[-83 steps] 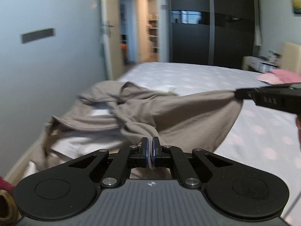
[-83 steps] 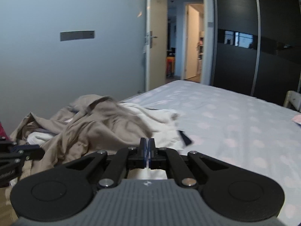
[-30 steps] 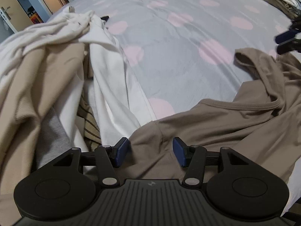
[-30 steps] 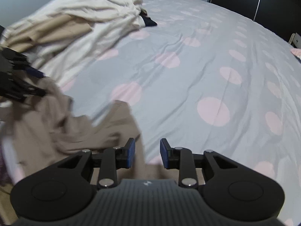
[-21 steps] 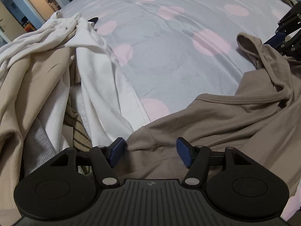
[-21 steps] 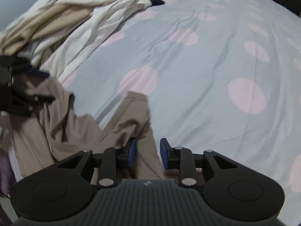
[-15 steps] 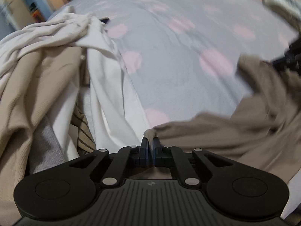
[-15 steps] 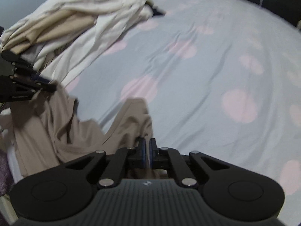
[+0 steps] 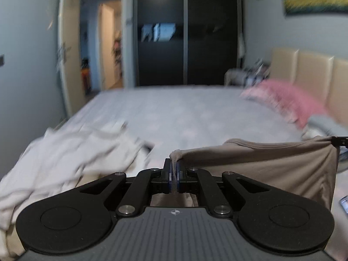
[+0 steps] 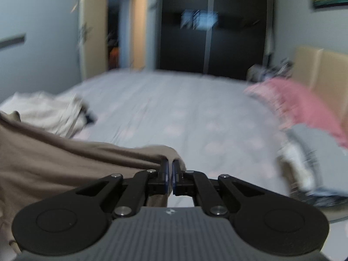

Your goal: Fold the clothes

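taupe top (image 9: 256, 163) – seemingly taut – spans both tongs, left (image 9: 173, 175) and right (image 10: 170, 175) each clamped on it.

Taupe shirt (image 9: 261, 169): lifted above the bed, stretched taut between two pinched upper corners, body hanging down. Pile of white and beige garments (image 9: 65, 152) at 9 o'clock, crumpled.

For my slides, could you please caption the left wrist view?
Left gripper shut on taupe shirt, stretched above the bed.
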Demonstrator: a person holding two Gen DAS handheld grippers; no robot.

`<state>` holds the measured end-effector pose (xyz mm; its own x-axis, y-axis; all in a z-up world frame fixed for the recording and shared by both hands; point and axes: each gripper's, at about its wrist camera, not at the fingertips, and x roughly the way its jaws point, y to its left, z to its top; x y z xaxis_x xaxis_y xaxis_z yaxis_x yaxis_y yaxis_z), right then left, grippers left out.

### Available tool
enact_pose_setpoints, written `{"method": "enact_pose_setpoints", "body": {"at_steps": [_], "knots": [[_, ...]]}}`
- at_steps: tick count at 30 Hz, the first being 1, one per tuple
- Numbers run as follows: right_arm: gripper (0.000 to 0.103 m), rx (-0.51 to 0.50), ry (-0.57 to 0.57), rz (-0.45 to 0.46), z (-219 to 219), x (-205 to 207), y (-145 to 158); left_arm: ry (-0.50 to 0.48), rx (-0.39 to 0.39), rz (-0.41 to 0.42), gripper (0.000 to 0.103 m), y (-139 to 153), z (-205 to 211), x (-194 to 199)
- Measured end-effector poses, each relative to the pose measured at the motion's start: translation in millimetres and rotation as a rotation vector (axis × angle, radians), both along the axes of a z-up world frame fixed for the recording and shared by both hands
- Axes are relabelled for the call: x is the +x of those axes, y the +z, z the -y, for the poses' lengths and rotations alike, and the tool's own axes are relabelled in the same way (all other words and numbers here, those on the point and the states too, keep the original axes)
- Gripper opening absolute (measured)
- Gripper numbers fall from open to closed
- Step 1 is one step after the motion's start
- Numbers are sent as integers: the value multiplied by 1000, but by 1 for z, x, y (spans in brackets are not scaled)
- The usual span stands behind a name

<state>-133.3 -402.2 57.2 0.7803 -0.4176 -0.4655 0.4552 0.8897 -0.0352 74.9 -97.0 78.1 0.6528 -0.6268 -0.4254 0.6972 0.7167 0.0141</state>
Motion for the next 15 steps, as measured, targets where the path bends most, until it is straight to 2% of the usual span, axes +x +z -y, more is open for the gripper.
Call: {"method": "enact_pose_setpoints", "body": {"at_steps": [2, 5, 8, 12, 15], "knots": [[3, -42, -54, 59, 3, -23, 20, -67, -25, 40, 2, 13, 9, -20], [3, -76, -109, 85, 10, -55, 34, -154, -11, 30, 2, 18, 18, -38], [3, -36, -127, -10, 19, -67, 12, -237, 52, -37, 2, 2, 29, -52], [3, 38, -134, -157, 29, -75, -28, -336, 203, -128, 2, -41, 44, -71], [3, 87, -120, -252, 31, -74, -58, -419, 301, -159, 2, -70, 48, -90]]}}
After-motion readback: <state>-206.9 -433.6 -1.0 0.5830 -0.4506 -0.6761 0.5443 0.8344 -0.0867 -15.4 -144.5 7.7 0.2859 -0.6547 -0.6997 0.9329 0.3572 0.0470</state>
